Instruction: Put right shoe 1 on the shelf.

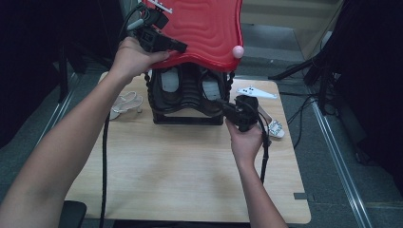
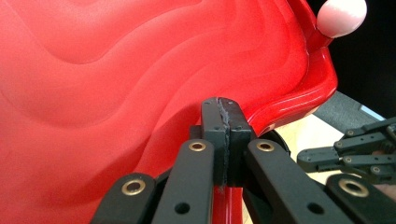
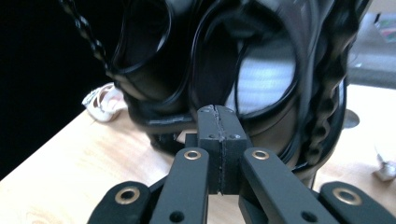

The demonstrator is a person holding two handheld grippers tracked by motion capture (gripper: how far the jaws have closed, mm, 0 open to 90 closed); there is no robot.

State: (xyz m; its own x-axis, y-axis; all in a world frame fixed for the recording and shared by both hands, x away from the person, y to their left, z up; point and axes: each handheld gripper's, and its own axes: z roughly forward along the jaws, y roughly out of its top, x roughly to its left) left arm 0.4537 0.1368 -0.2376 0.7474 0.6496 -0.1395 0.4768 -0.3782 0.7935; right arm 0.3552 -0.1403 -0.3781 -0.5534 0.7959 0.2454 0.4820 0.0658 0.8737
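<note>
Red plastic, moulded in wavy ridges, forms the raised lid (image 1: pixel 202 28) of a black case (image 1: pixel 187 97) that stands at the far middle of the wooden counter (image 1: pixel 180 166); a pale pink knob (image 1: pixel 237 51) sits on the lid's right edge. Left of the case a pale strappy sandal (image 1: pixel 126 102) lies on the counter. Above it, at the lid's left rim, the left gripper (image 1: pixel 180 46) has its fingers pinching the rim; in the left gripper view the pads (image 2: pixel 219 135) meet on the thin red edge. Inside the case, under the lid, two oval black openings with pale linings (image 1: pixel 168 80) face the person, and a braided black cord (image 3: pixel 86 32) hangs down the case's left side. Just in front of the case's right half the right gripper (image 1: pixel 222 105) points at it, fingers (image 3: pixel 219 140) pressed together with nothing between them. Right of the case, beside that hand, lies a white sandal with a glittering buckle (image 1: pixel 276 128).
</note>
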